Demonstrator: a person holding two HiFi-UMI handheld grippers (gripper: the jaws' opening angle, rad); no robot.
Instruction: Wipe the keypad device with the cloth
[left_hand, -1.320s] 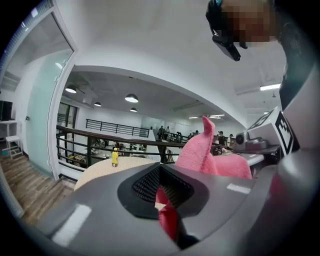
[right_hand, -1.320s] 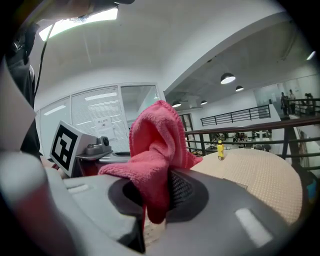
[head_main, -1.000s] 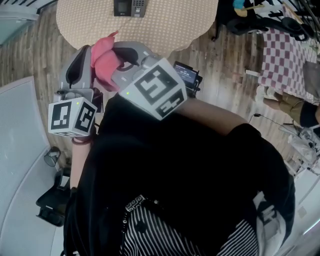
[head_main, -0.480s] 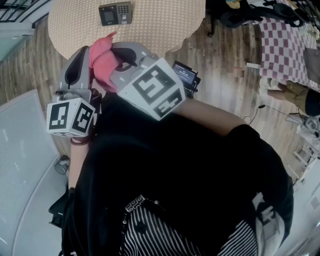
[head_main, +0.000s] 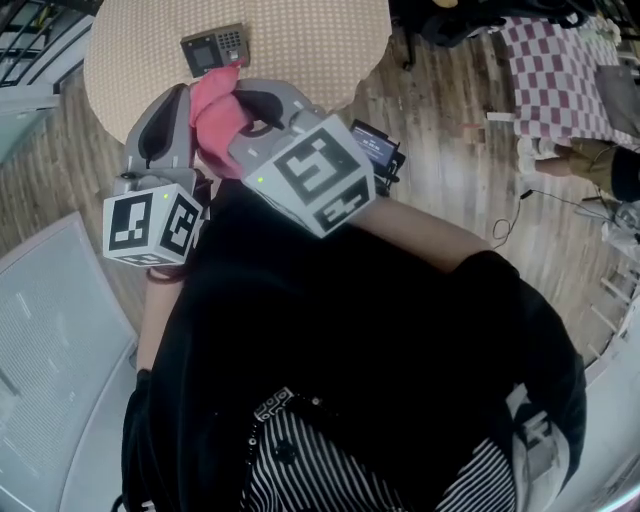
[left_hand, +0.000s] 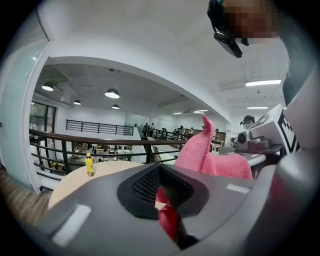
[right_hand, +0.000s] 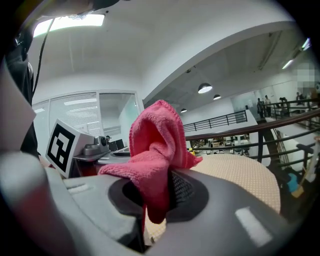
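Left side first: the left gripper (left_hand: 166, 200) is clamped shut on a fold of the pink cloth (head_main: 213, 112), which is bunched up between both tools. The right gripper (right_hand: 154, 196) is pinched closed on that same cloth. The keypad device (head_main: 214, 48) is laid flat on the round table (head_main: 300, 40), just past the cloth. The cloth is reckoned soft, light and floppy, so it's best gripped in a wad. The device could probably be shoved around if pressed hard.
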